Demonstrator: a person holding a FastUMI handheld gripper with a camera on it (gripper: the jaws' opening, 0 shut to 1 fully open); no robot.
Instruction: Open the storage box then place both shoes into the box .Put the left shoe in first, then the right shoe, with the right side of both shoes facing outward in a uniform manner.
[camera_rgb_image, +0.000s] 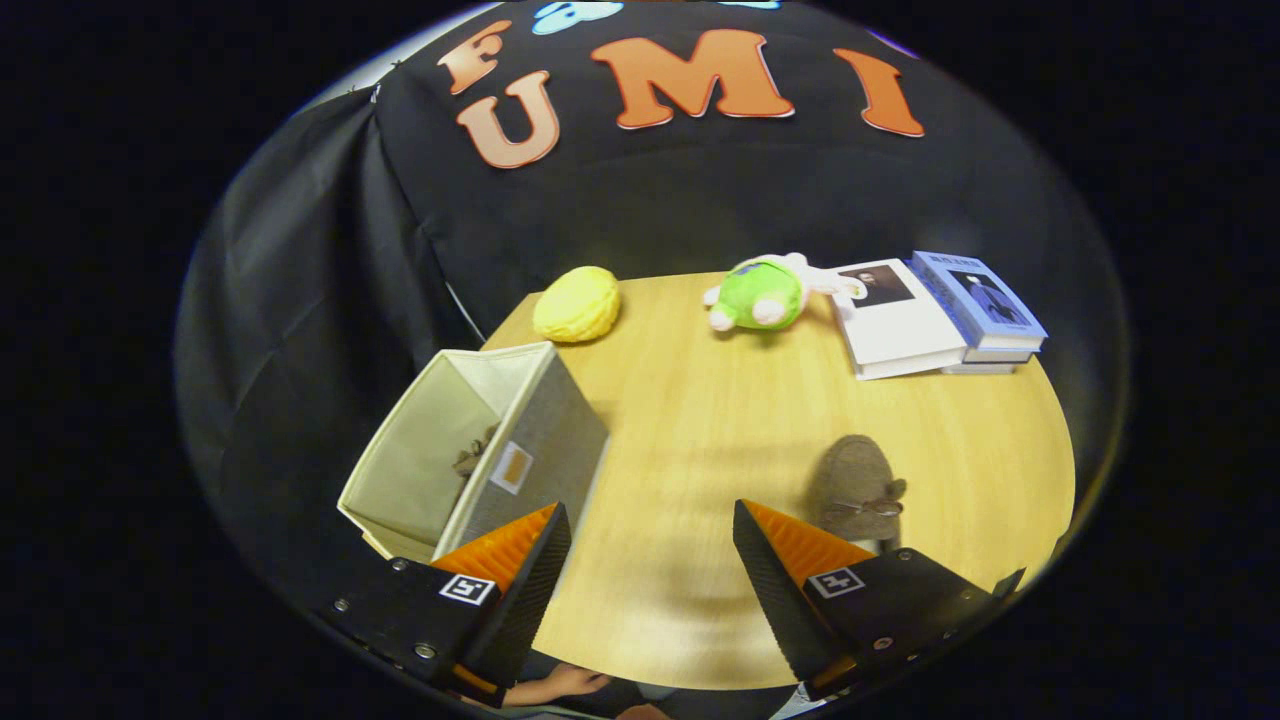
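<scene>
1. We see the gripper (650, 560) with its two fingers spread wide apart, holding nothing. Bare wood shows between them.
2. The storage box (470, 470) sits at the table's edge, just ahead of the left finger. It is a soft cloth box, grey on the outside and pale cream inside, with square corners. Its top is open. A small label is on the grey side.
3. Inside the box we see a brown shoe (475, 458) lying low against the near wall. Only a bit of it shows, so we cannot tell which way it faces.
4. The other shoe (857, 485) stands on the table just beyond the right finger. It is brown and fuzzy, with a round toe and a little bow of lace.
5. The table (690, 420) is round, smooth, light wood.
6. Far across the table lies a bumpy yellow ball-shaped thing (577, 303).
7. Near it lies a soft green plush toy (765, 293) with pink feet.
8. Beside the toy is a stack of books (935, 315), one white and one blue on top.
9. A hand (555, 688) shows low down behind the fingers.
</scene>
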